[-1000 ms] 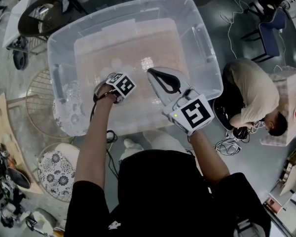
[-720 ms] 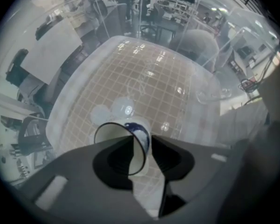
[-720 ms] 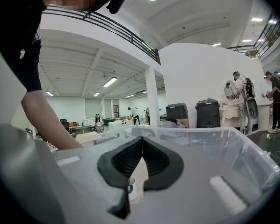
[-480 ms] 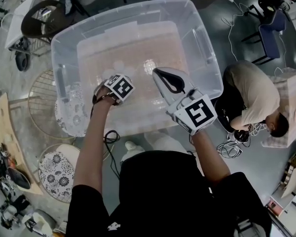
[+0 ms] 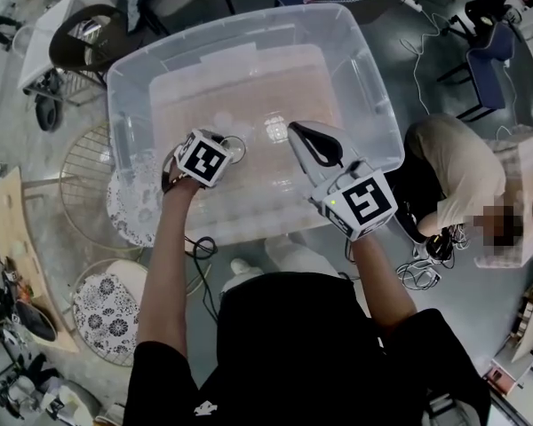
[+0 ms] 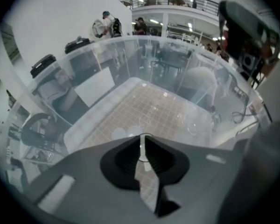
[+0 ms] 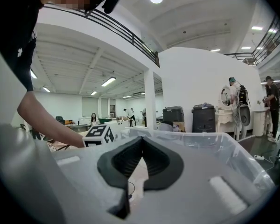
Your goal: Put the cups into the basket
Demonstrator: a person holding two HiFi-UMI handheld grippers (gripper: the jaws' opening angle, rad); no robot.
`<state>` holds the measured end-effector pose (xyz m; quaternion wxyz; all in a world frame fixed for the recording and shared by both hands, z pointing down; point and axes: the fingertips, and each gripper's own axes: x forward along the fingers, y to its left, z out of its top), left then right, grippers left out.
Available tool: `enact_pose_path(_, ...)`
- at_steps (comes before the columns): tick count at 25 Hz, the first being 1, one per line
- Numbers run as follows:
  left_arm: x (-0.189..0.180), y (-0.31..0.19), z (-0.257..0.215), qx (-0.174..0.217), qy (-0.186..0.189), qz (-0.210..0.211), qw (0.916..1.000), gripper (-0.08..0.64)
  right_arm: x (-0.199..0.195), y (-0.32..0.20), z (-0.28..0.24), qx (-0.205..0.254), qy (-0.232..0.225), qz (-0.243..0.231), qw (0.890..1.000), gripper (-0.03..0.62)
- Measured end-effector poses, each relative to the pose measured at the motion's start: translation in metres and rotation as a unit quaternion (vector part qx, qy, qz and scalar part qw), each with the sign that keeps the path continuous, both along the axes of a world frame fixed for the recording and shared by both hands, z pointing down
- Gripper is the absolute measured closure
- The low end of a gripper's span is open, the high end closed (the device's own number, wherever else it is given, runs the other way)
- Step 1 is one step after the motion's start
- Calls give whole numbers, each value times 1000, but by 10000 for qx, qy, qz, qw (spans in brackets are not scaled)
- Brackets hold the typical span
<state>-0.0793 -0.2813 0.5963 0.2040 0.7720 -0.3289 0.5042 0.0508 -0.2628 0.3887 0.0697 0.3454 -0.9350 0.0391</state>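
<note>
Left hand-held gripper point(image 6: 142, 146) has moved onto a cup point(image 5: 234, 150), jaws closing on its rim; right hand-held gripper point(image 7: 142, 146) clenched, empty; next, lift to basket point(image 5: 75, 171) left of bin point(image 5: 373, 87).

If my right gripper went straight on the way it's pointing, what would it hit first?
Probably the clear plastic bin's far wall, just beyond the right gripper's shut, empty fingers. Depth is unclear, so it might pass over the rim.

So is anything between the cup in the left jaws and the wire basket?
Yes, the bin's left wall. The left gripper, its jaws closing on the cup rim, is inside the bin; the basket sits outside, beyond that wall.
</note>
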Motion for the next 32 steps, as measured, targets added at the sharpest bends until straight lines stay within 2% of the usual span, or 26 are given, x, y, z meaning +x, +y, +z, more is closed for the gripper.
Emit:
enact_pose_path(4,5,2,-51,487,644,-333,9962,552,-3,9,-5,97,40,-12,9999,592)
enact_pose_path(6,8,11,-73,649,992,-425,9920,552,-6,14,-7,154,77,-30,9998,592)
enact_pose_path(8,6,15,-96,1007,1244,-546,9856,552,-8,20,-9,186,95,-51,9998,591)
enact_pose_path(11,0,25,-138,1687,1613,-772,9693,552,-11,28,-12,215,105,-42,9997,591)
enact_pose_path(15,-5,51,-190,2369,2169,-1077,9409,552,-13,42,-15,223,83,-1,9997,591)
enact_pose_path(22,-14,92,-251,3319,2644,-1156,8981,552,-25,62,-26,317,106,4,9994,592)
enact_pose_path(28,-25,119,-272,3710,2970,-1152,8723,552,-42,80,-39,447,134,-43,9989,591)
enact_pose_path(32,-35,135,-286,4075,2909,-1249,8566,552,-30,91,-43,447,135,167,9988,592)
